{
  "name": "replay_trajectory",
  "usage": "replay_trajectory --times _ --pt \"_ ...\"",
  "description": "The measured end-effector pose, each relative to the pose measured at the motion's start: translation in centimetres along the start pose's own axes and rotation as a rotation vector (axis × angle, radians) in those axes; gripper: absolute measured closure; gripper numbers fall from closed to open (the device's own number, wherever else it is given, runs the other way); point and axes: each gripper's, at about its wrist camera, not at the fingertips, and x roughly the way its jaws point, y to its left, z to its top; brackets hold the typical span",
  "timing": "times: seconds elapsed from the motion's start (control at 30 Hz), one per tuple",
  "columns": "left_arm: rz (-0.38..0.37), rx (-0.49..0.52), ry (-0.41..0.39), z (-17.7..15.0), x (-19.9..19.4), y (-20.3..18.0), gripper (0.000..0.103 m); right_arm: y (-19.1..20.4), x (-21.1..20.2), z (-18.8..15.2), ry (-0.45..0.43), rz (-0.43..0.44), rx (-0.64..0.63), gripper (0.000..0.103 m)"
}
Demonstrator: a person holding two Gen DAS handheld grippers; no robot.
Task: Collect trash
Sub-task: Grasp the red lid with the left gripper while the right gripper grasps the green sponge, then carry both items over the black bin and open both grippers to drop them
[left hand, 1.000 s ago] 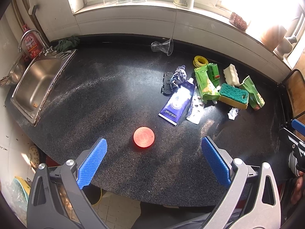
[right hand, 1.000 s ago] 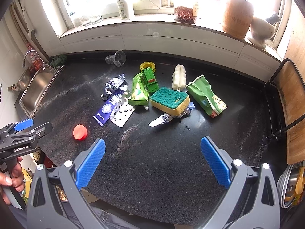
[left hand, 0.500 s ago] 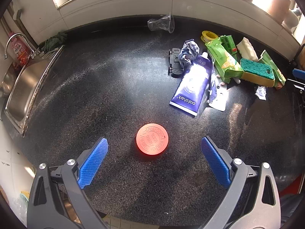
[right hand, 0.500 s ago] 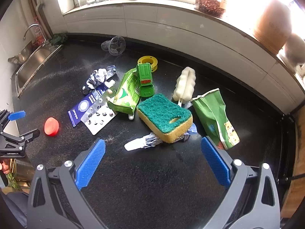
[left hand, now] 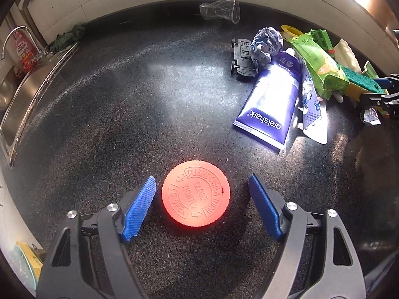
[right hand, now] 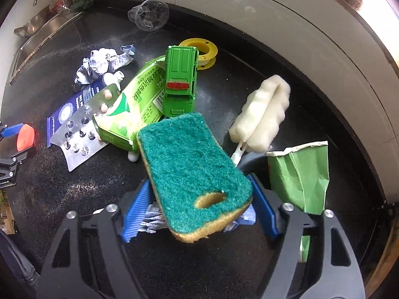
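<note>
Left gripper (left hand: 202, 191): jaws apart, one blue pad on each side of the red bottle cap (left hand: 195, 193). Narrow gaps show on both sides; no contact seen. The cap lies flat on the black countertop (left hand: 112, 104) near its front edge, toward the sink end, embossed top facing up.

Right gripper (right hand: 199, 199): jaws apart, straddling the near end of the green-topped sponge (right hand: 192, 164). The sponge hides the inner pad faces — contact cannot be confirmed. Crumpled foil wrapper (right hand: 152, 220) sits under the sponge, between the pads.

Remaining items lie clustered mid-counter toward the back wall:
- Green carton (right hand: 134, 104), flattened, touching the sponge's far corner; green toy truck (right hand: 180, 79) rests on it.
- Blister pack (right hand: 82, 127) overlapping the blue toothpaste tube (left hand: 271, 102).
- Crumpled paper (left hand: 266, 44) beside a black toy chassis (left hand: 242, 57).
- Yellow tape spool (right hand: 199, 49) behind the truck.
- White foam brush (right hand: 261, 114) and green paper cup (right hand: 301, 172), flattened, toward the right end.
- Clear plastic cup (right hand: 149, 15), on its side at the back edge.

Steel sink (left hand: 15, 94) at the left end.
</note>
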Motion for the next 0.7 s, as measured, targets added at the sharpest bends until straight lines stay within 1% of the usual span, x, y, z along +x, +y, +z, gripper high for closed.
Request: replay_trajectory --times 0.03,0.07,0.1,0.17,0.27,0.43,0.7 --pt "-0.003 -0.001 -0.004 0.1 -0.1 -0.1 0.041 0.0 -0.1 0.0 -0.003 0.001 0.003 0.035" --pt "-0.006 -0.004 -0.004 0.1 -0.2 -0.1 0.051 -0.1 -0.3 0.1 -0.01 0.0 0.01 0.04" --pt "-0.005 -0.011 -0.002 0.3 -0.3 -0.2 0.054 -0.2 -0.7 0.1 -0.02 0.001 0.021 0.042" --pt "-0.007 -0.027 -0.005 0.6 -0.7 -0.1 0.054 -0.6 -1.8 0.0 -0.043 0.009 0.052 0.049" --pt "-0.001 -0.029 -0.031 1.3 -2.0 0.1 0.055 -0.6 -3.8 -0.1 -0.085 0.012 0.096 0.053" --pt "-0.013 -0.034 -0.057 2.1 -4.1 0.3 0.055 -0.1 -6.8 -1.1 -0.126 0.014 0.13 0.054" --pt "-0.021 -0.05 -0.081 1.8 -6.4 0.7 0.055 1.4 -9.2 -1.9 -0.163 -0.001 0.149 0.054"
